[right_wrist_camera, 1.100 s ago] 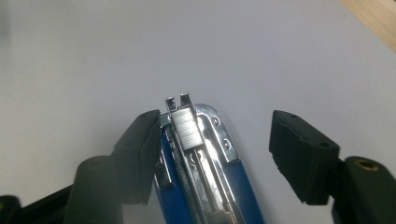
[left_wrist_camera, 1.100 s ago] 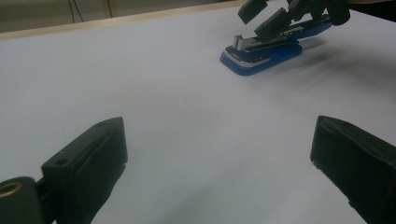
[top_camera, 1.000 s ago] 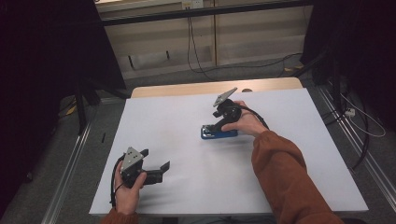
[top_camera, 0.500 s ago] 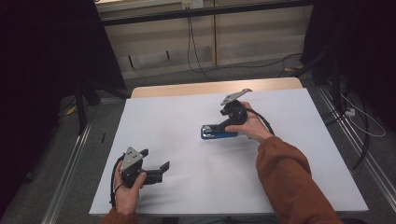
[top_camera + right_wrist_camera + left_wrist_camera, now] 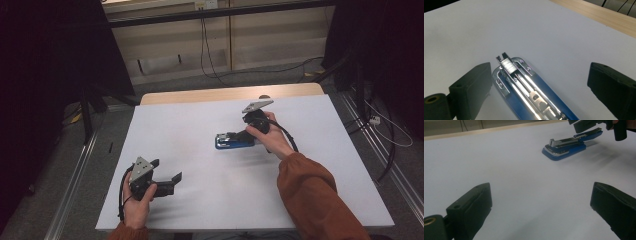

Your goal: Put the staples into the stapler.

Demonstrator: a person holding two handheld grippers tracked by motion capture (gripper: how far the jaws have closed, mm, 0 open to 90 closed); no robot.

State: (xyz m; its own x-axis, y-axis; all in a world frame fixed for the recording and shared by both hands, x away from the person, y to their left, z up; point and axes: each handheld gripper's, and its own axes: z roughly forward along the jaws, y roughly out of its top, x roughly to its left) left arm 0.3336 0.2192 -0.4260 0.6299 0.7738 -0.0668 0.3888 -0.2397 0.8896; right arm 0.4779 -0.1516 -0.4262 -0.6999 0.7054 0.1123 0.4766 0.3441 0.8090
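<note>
A blue stapler (image 5: 231, 142) lies flat on the white table (image 5: 200, 210), right of centre, with its shiny metal staple channel facing up (image 5: 524, 85). My right gripper (image 5: 240, 136) reaches over its right end from the right. Its jaws have just been opening and now stand wide, the stapler's front end between them and the right pad well clear of it (image 5: 540, 82). My left gripper (image 5: 167, 171) rests open near the table's front left with nothing between its fingers (image 5: 541, 202); from there the stapler (image 5: 565, 146) lies ahead, with the right gripper (image 5: 586, 125) above its far end.
A strip of wooden tabletop (image 5: 225, 94) runs along the far edge of the white surface. Cables (image 5: 210, 60) lie on the grey floor beyond, and metal rails (image 5: 75, 175) flank both sides of the table. Dark curtains stand left and right.
The right gripper's jaws have spread apart and the hand has slid a little to the right along the stapler. The stapler and the left gripper have stayed put.
</note>
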